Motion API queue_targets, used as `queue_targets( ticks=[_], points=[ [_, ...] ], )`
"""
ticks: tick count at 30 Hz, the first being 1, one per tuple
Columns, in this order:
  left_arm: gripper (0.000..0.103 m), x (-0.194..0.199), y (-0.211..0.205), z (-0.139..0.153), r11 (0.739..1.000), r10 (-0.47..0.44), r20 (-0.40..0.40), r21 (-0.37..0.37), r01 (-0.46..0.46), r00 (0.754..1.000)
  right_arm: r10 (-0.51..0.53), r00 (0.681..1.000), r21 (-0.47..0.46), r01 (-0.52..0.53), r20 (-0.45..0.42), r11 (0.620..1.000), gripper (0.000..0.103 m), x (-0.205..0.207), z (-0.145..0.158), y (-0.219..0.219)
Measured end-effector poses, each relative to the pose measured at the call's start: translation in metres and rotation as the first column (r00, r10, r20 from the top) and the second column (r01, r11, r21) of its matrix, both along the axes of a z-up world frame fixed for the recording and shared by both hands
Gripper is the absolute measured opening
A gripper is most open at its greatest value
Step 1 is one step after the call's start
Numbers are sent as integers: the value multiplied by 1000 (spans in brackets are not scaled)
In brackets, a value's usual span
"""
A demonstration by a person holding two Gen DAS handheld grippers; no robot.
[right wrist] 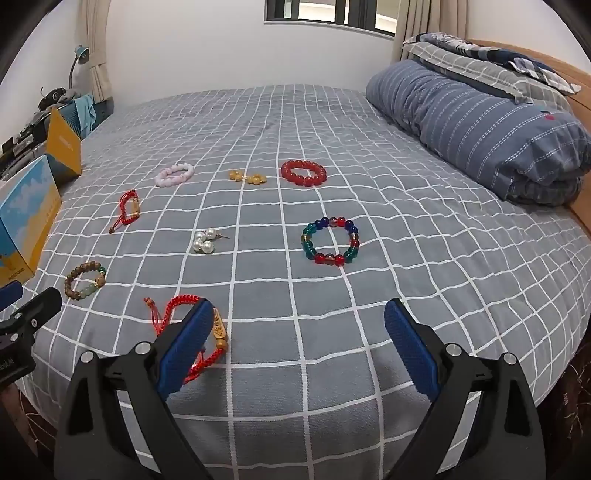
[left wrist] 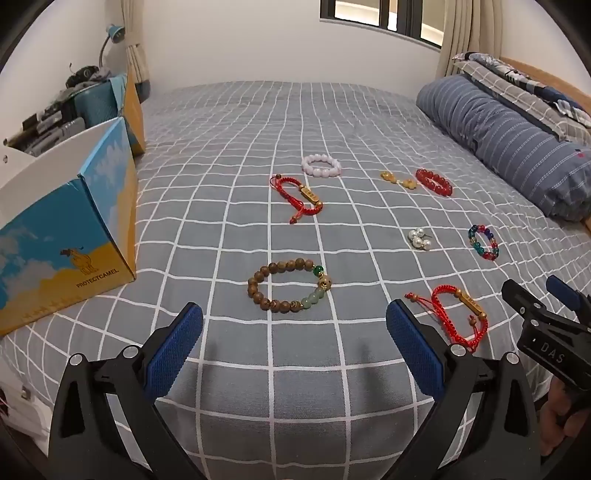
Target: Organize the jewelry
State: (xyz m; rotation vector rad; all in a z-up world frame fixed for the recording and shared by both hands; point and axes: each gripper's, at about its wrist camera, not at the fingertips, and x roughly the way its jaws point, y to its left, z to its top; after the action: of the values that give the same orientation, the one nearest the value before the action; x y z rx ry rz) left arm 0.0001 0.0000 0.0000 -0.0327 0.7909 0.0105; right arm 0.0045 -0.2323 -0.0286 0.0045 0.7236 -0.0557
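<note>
Jewelry lies spread on the grey checked bed sheet (left wrist: 258, 369). Just ahead of my open left gripper (left wrist: 294, 325) rests a brown wooden bead bracelet (left wrist: 289, 290) with green beads. A red cord bracelet (left wrist: 452, 317) lies near its right finger; in the right wrist view this red cord bracelet (right wrist: 177, 310) is partly hidden behind the left finger of my open right gripper (right wrist: 299, 325). Farther off lie another red cord bracelet (left wrist: 299, 197), a pink bead bracelet (left wrist: 320, 165), amber beads (left wrist: 399, 180), a red bead bracelet (right wrist: 303, 172), pearl earrings (right wrist: 204, 240) and a multicoloured glass bracelet (right wrist: 330, 240). Nothing sits between either pair of jaws.
An open blue-and-yellow cardboard box (left wrist: 66, 236) stands at the bed's left edge. A rolled striped duvet (right wrist: 480, 133) and pillows lie along the right by the wooden headboard. A cluttered desk with a lamp (left wrist: 114, 35) is at the far left. The right gripper (left wrist: 543, 306) shows in the left view.
</note>
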Motion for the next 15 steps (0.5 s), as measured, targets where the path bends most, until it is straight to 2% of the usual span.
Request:
queue_targets(
  ticks=[5, 15],
  points=[
    [97, 0, 1, -1, 1000, 10, -5, 9, -10, 1000, 2, 999, 4, -2, -35, 1000, 90, 10, 5, 0],
    [97, 1, -6, -7, 1000, -4, -15, 20, 4, 1000, 1, 999, 3, -1, -35, 1000, 90, 9, 5, 1]
  ],
)
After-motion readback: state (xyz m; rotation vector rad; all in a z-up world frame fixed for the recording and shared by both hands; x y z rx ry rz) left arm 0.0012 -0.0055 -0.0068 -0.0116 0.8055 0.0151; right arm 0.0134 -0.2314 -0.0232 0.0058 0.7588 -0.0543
